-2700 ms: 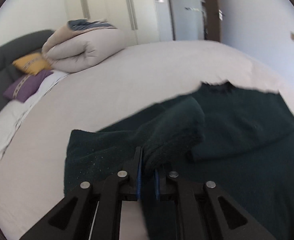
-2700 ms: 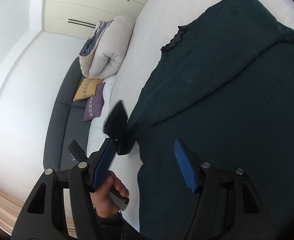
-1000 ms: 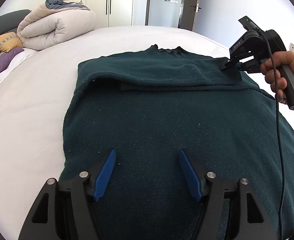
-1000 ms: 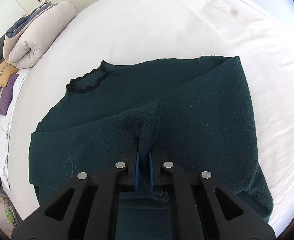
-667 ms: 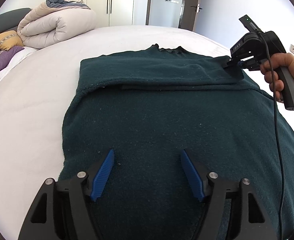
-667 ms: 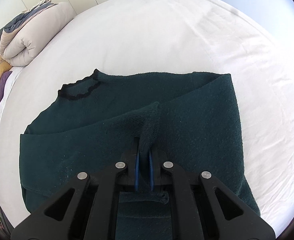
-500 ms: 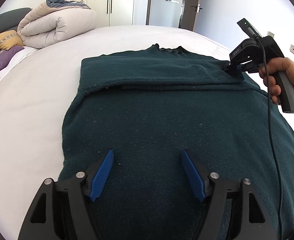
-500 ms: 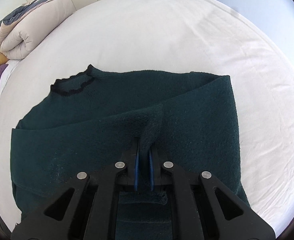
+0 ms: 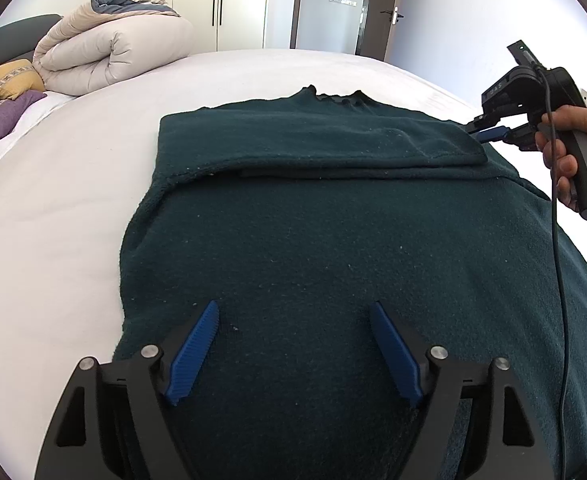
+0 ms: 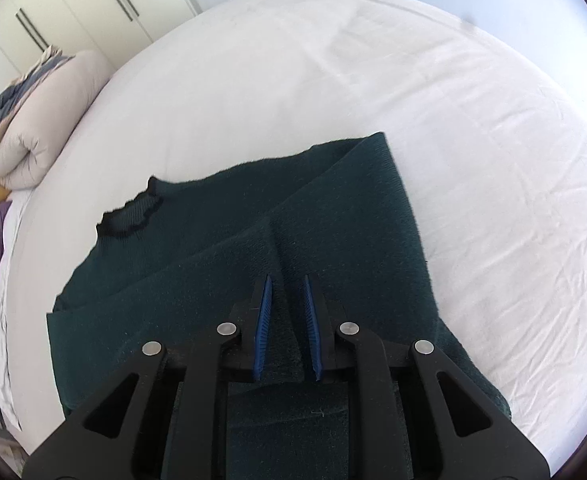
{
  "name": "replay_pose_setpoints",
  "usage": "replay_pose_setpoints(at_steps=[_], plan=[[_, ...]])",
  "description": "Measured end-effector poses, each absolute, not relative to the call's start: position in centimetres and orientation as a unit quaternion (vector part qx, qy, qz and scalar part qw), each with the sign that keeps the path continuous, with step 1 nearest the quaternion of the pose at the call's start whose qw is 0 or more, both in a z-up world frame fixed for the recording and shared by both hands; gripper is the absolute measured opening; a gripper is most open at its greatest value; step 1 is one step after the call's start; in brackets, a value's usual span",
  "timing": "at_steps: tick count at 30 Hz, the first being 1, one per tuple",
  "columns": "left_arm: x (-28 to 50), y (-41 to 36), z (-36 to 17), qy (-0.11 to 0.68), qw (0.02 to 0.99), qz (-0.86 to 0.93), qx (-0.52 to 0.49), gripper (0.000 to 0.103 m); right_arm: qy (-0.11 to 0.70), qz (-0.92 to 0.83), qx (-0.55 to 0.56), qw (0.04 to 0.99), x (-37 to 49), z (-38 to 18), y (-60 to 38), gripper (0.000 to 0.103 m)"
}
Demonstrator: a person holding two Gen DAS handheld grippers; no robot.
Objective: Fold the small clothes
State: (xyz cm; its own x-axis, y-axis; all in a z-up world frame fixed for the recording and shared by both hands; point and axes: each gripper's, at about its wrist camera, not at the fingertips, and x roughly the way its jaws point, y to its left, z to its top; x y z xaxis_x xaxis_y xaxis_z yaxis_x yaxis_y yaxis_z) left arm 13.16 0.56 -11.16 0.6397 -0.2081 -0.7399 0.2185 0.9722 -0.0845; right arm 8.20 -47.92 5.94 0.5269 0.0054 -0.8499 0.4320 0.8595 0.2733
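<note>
A dark green sweater (image 9: 333,220) lies flat on the white bed (image 9: 65,208), neck at the far end. One sleeve (image 9: 333,148) is folded straight across its chest. My left gripper (image 9: 293,308) hovers over the sweater's lower part, jaws wide and still opening, nothing between them. My right gripper (image 10: 286,280) sits at the sleeve's cuff (image 10: 283,320); its jaws are opening and the cuff lies loosely between the blue pads, which no longer press on it. In the left wrist view the right gripper (image 9: 489,132) is at the sweater's right shoulder, held by a hand (image 9: 569,152).
A rolled duvet (image 9: 113,56) sits at the bed's far left, with a yellow pillow (image 9: 9,78) and a purple pillow (image 9: 1,120) beside it. The right gripper's cable (image 9: 557,260) hangs over the sweater's right side. White sheet (image 10: 473,160) stretches right of the sweater.
The right gripper's jaws, pinched on the sleeve cuff before, have parted and the cuff has dropped flat. The left gripper's jaws have widened a little; that hand stayed put.
</note>
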Motion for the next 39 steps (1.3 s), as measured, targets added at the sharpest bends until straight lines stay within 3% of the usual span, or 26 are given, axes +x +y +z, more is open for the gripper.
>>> replay_pose_setpoints(at_steps=[4, 9, 12, 13, 16, 23, 25, 34, 39], plan=[[13.3, 0.5, -11.2, 0.408, 0.906, -0.116, 0.009, 0.083, 0.433, -0.043, 0.282, 0.855, 7.8, 7.6, -46.6, 0.016], [13.5, 0.2, -11.4, 0.408, 0.906, -0.115, 0.012, 0.084, 0.446, 0.096, 0.324, 0.829, 10.0, 6.1, -42.3, 0.017], [13.5, 0.2, -11.4, 0.408, 0.905, -0.115, 0.013, 0.085, 0.474, 0.094, 0.360, 0.798, 11.5, 2.6, -42.0, 0.041], [13.6, 0.2, -11.4, 0.409, 0.905, -0.115, 0.012, 0.086, 0.483, 0.070, 0.381, 0.786, 11.6, 1.0, -42.8, 0.043], [13.6, 0.2, -11.4, 0.409, 0.905, -0.115, 0.011, 0.086, 0.440, 0.089, 0.482, 0.752, 10.5, -1.4, -45.8, 0.032], [13.5, 0.3, -11.4, 0.409, 0.905, -0.115, 0.008, 0.087, 0.377, 0.025, 0.531, 0.758, 5.4, -0.5, -52.7, 0.037], [13.5, 0.5, -11.3, 0.411, 0.904, -0.119, 0.002, 0.087, 0.377, -0.011, 0.522, 0.765, 2.9, 0.2, -53.8, 0.048], [8.6, 5.8, -8.1, 0.434, 0.885, -0.117, -0.119, 0.088, 0.418, -0.026, 0.377, 0.826, -14.3, 4.4, -55.1, 0.053], [3.8, 9.6, -8.0, 0.457, 0.862, -0.112, -0.188, 0.095, 0.453, -0.049, 0.320, 0.831, -23.5, 4.3, -57.4, 0.053]])
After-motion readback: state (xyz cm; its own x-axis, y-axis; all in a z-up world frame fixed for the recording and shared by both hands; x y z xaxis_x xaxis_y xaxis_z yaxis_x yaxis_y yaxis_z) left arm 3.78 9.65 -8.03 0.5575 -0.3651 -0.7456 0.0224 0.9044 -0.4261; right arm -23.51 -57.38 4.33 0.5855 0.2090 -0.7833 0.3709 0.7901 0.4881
